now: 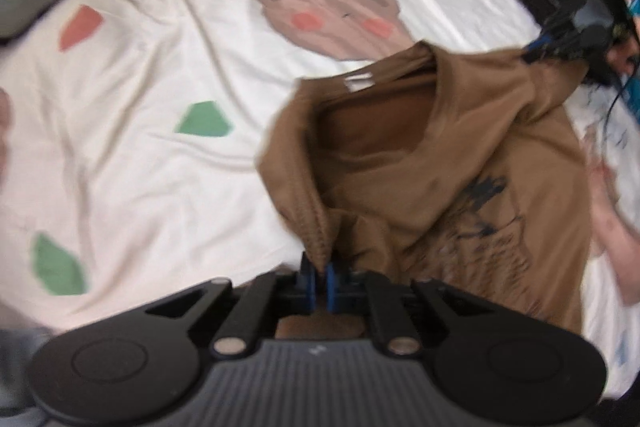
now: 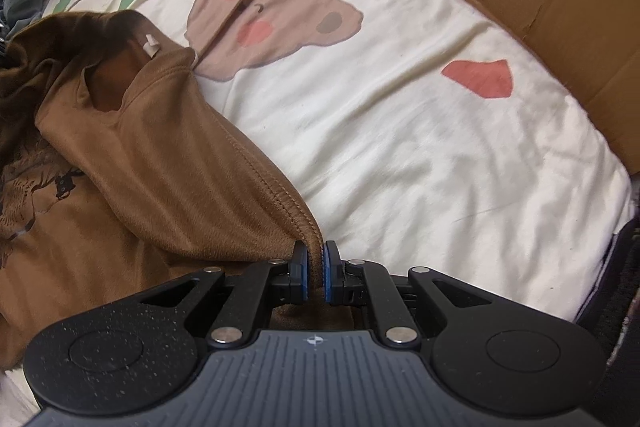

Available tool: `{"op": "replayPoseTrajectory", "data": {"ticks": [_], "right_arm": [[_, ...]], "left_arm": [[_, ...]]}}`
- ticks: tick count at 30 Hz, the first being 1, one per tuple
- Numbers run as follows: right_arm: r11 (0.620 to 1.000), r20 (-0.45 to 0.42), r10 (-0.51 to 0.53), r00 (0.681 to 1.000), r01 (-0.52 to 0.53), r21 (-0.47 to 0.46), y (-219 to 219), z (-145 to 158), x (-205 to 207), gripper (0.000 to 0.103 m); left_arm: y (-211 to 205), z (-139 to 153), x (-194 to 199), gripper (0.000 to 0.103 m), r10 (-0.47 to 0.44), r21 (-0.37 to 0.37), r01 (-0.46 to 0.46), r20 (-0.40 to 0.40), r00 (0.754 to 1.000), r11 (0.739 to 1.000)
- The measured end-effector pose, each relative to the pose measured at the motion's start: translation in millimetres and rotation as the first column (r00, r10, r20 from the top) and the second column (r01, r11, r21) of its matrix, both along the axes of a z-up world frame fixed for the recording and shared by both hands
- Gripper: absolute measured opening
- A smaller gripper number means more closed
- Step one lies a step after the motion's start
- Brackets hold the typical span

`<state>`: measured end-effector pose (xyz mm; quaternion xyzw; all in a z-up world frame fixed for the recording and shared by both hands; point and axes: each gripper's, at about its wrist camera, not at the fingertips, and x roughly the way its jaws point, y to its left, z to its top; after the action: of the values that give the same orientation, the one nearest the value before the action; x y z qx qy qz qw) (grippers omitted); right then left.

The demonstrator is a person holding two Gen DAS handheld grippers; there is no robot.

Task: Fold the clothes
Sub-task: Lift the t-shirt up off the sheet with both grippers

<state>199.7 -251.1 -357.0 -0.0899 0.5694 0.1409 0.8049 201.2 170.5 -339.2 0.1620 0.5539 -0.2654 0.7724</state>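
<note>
Brown T-shirt [image 1: 420, 163]: I am clamping my left claw [image 1: 319, 277] and right claw [image 2: 316, 269] on opposite sleeve hems; it is hanging slack between them.

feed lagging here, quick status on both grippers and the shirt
Left gripper and right gripper both shut on brown cotton t-shirt sleeve hems. Shirt bunched on cream bear-print bedsheet. Nothing in the way.

I see both grippers, left gripper [image 1: 319, 277] & right gripper [image 2: 316, 273]: black linkage arms, blue pads, silver pivot pins, grey ribbed base.
</note>
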Motion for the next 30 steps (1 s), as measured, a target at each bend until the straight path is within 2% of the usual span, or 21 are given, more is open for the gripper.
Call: {"op": "replayPoseTrajectory", "data": {"ticks": [5,11,20,30], "right_arm": [[0.999,0.043,-0.019,0.999,0.021,-0.034,-2,17,-5,0.005],[0.995,0.118,-0.053,0.992,0.062,-0.082,-14,50,-17,0.004],[0.993,0.224,-0.072,0.972,0.090,-0.071,-22,122,-43,0.004],[0.993,0.332,-0.100,0.938,0.114,-0.022,-28,200,-85,0.004]], "left_arm": [[23,27,-6,0.005,0.033,0.127,-0.042,0.070,0.997,0.991],[36,64,-15,0.005,0.086,0.202,-0.123,0.184,0.979,0.972],[33,133,-50,0.005,0.124,0.199,-0.198,0.330,0.936,0.960],[21,231,-124,0.005,0.116,0.207,-0.227,0.440,0.890,0.952]]}}
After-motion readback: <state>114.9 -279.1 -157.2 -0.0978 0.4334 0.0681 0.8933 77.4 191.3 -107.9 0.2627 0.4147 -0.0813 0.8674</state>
